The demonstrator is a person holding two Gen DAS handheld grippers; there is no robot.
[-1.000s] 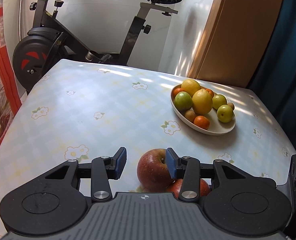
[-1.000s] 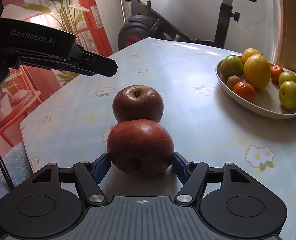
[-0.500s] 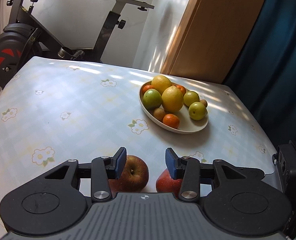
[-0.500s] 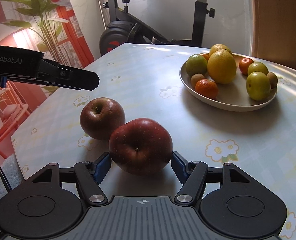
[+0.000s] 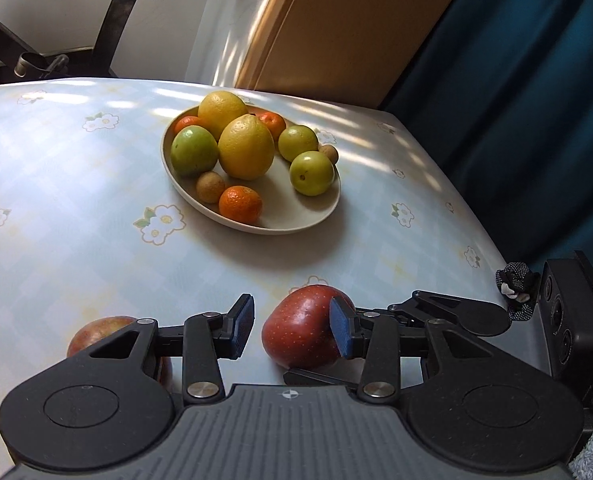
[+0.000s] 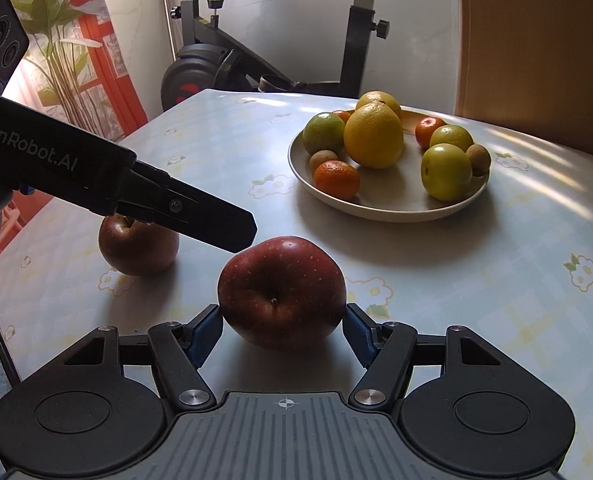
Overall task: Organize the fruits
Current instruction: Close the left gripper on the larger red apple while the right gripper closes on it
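Right gripper [image 6: 282, 326] has its blue pads pinching the glossy red apple [image 6: 281, 292] on the table, calyx end facing the camera. Left gripper [image 5: 292, 330] hangs open above. Duller second apple [image 6: 136, 246] sits left; the smooth oval plate [image 6: 392, 210] of citrus is farther back.

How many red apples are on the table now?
2: one red apple between the right tongs; the other apple beside it, partly under the left tongs.
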